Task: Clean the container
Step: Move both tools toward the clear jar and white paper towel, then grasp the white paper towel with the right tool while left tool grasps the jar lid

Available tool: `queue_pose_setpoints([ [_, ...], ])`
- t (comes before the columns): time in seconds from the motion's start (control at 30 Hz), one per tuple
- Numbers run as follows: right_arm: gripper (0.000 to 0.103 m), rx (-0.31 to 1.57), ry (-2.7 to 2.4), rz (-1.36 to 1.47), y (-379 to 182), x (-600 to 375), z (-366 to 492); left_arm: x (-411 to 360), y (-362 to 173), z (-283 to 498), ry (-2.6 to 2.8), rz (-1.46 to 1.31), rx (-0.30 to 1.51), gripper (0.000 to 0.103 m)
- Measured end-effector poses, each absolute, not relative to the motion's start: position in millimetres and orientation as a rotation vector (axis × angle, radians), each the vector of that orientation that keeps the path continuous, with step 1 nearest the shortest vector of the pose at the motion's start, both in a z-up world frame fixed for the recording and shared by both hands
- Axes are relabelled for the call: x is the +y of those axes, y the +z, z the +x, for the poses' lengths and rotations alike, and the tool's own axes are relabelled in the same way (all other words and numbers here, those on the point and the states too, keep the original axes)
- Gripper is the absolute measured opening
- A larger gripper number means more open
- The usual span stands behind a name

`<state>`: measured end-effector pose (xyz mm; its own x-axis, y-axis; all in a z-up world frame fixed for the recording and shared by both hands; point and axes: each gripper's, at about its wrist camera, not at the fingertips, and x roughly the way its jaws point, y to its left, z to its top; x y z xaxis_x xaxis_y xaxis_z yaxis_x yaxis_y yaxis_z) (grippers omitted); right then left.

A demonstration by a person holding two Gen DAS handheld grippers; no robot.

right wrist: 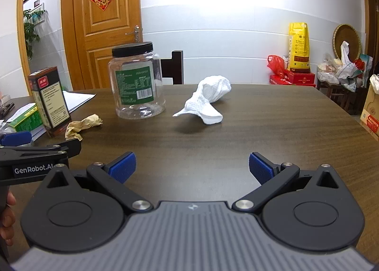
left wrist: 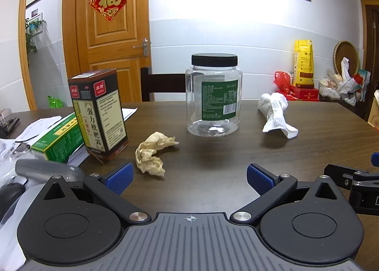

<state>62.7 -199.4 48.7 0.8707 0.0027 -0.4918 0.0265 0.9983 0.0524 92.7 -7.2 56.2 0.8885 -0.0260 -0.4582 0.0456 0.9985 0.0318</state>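
A clear plastic jar (left wrist: 214, 95) (right wrist: 137, 81) with a black screw lid and a green label stands upright on the dark wooden table (left wrist: 308, 147). To its right lies a bunched white cloth (left wrist: 276, 114) (right wrist: 208, 101). A crumpled beige paper wad (left wrist: 152, 152) (right wrist: 81, 125) lies in front left of the jar. My left gripper (left wrist: 189, 178) is open and empty, a short way in front of the jar. My right gripper (right wrist: 192, 167) is open too, empty, facing the cloth from a distance.
A tall dark box (left wrist: 99, 112) (right wrist: 49, 100) and a green box (left wrist: 59, 139) sit with papers at the table's left. A dark chair (left wrist: 163, 83) stands behind the table. Bags and red boxes (left wrist: 305, 92) are piled by the far wall. The left gripper's body (right wrist: 35, 154) shows at the right wrist view's left edge.
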Motion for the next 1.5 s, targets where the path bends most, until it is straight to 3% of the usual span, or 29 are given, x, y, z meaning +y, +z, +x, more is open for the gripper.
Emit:
queue_pose_setpoints([
  [1.5, 0.097, 0.471, 0.012, -0.015, 48, -219, 199, -32, 69, 217, -0.079, 0.038, 0.386, 0.103],
])
